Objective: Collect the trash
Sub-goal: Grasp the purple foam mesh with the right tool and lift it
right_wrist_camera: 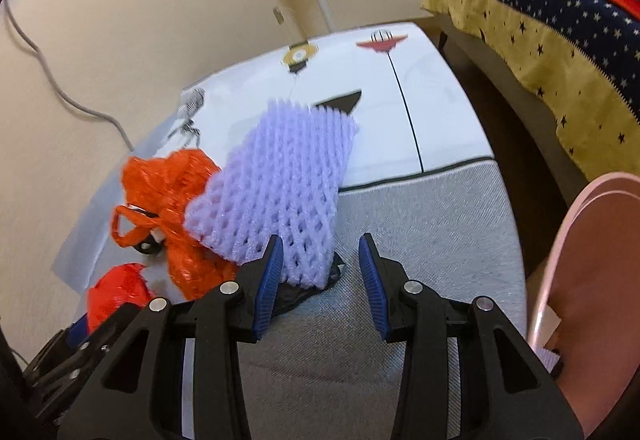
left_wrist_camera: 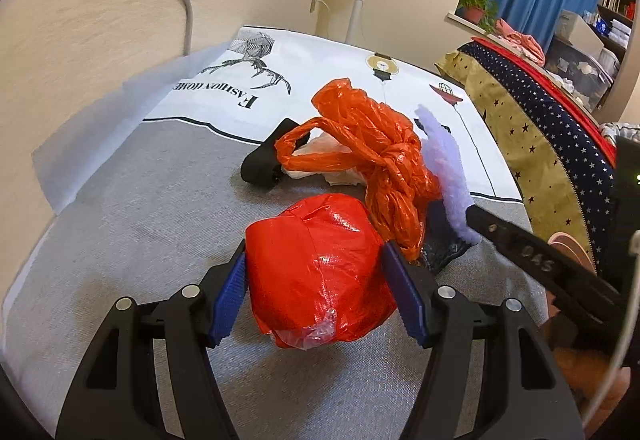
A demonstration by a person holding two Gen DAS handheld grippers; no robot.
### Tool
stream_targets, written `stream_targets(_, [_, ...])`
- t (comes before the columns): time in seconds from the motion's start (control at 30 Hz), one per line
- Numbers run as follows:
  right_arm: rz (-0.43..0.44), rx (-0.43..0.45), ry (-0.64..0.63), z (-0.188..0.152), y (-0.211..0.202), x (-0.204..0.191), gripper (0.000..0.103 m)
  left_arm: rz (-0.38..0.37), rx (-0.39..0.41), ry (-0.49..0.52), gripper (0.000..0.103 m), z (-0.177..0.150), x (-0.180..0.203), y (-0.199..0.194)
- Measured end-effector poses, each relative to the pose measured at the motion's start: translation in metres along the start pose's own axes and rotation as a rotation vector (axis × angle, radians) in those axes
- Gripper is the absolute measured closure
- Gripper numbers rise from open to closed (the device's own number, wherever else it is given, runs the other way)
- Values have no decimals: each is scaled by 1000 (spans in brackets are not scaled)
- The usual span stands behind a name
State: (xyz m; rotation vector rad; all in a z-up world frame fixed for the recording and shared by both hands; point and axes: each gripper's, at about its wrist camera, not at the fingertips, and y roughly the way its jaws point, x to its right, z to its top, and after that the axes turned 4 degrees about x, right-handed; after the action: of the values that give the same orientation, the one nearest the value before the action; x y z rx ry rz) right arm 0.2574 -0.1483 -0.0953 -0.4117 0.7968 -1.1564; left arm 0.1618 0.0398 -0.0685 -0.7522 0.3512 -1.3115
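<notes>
Foam netting (right_wrist_camera: 276,175) leans on the orange bag (right_wrist_camera: 176,195), half between my right gripper's (right_wrist_camera: 320,272) spread, empty fingers; I should push deeper before squeezing. My left gripper (left_wrist_camera: 316,272) clamps the red wrapped ball (left_wrist_camera: 316,272) on the table (left_wrist_camera: 120,240).

free: grey cloth (right_wrist_camera: 420,240) right of foam net (right_wrist_camera: 276,183) | blocked: orange bag (left_wrist_camera: 376,155) behind red bundle (left_wrist_camera: 320,276)
</notes>
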Motion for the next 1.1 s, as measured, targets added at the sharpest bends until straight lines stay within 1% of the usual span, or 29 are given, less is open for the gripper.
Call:
stream_targets(0.1, [0,-14,3,-2,5,1,72,-2,-5,-2,39,0,0,2])
stream_targets(0.23, [-7,-4,-15,-2,3,-2,88,-3,-5,-4,39,0,1,2])
stream_targets(0.37, [-18,15,-29,0,-4,-2,94,-5,-4,-4,39,0,1,2])
stream_targets(0.63, [-30,76,-63,6,-38,-2,95,1,25,14,39,0,5,-8])
stream_targets(1.1, [-43,147,-140,-1,-114,-9,96,-8,73,48,39,-2,8,-39])
